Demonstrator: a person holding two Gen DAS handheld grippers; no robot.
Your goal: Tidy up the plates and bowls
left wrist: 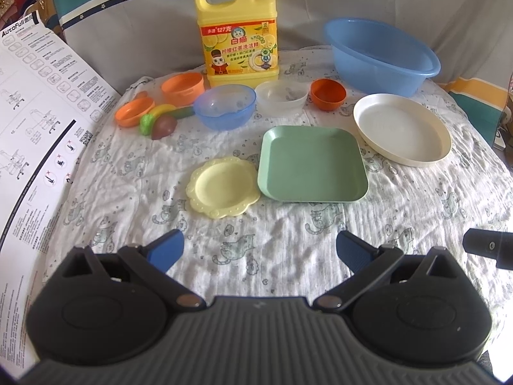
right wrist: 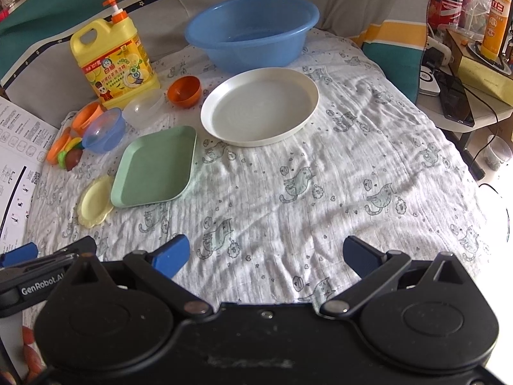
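- Nothing yet in hand: the left gripper and right gripper both hang with jaws spread wide and empty above a cat-print cloth, short of every dish.
- Dishes sit apart in a loose arc: a yellow scalloped plate just beside a green square plate, a white round plate further right, and behind them a blue bowl, a clear bowl and an orange bowl.
- Likely risk: the plates lie flat on soft, rumpled fabric, so a finger sliding under a rim could snag the cloth and drag neighbouring pieces.
- Second risk: the yellow plate's edge appears to touch the green one; lifting either may nudge the other.
- Crowding behind: a detergent jug and toy food stand close to the bowls, leaving little room for wide jaws.
- Hard to read: whether the blue basin holds water is unclear, and an instruction sheet runs off the left edge.
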